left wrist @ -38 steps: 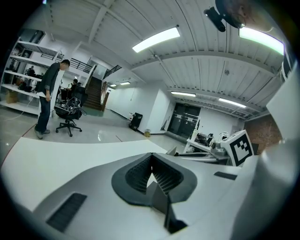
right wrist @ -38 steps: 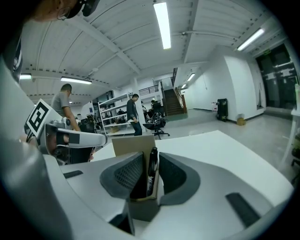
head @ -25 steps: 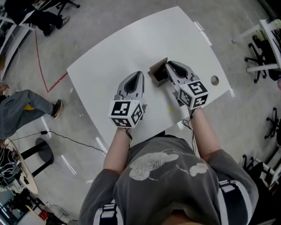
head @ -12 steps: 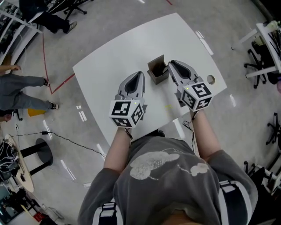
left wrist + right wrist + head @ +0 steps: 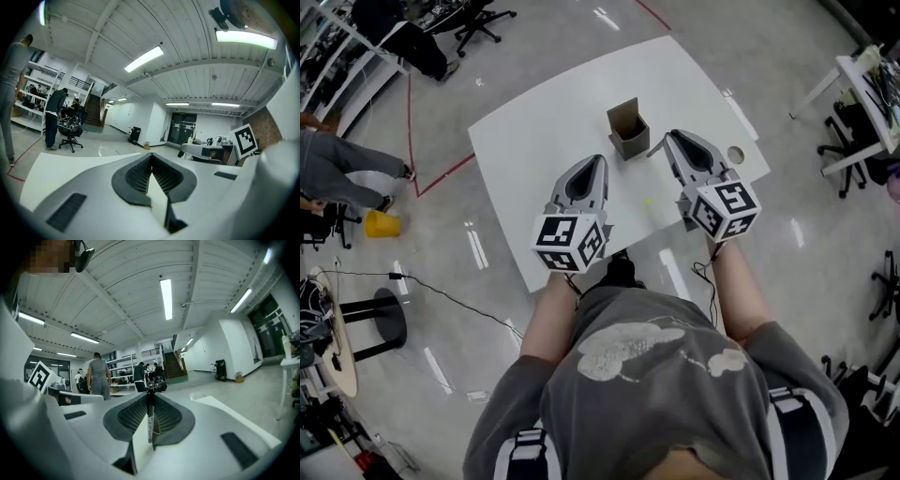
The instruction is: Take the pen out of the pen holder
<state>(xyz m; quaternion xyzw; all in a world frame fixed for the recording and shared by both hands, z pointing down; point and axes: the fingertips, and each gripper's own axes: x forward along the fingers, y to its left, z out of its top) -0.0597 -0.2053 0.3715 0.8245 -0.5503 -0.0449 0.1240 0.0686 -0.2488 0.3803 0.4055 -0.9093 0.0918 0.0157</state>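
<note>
Pen clamped upright between the jaws of the right hand-held gripper, outside the cardboard pen holder, which stands upright on the white desk just left of that gripper's tip. Left hand-held gripper jaws closed together, nothing in them

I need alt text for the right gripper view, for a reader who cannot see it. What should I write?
The right hand-held gripper clamps a thin pen upright between its closed jaws, seen from just behind them. Beyond the jaws are long ceiling lights, a staircase and several people standing near shelves.
</note>
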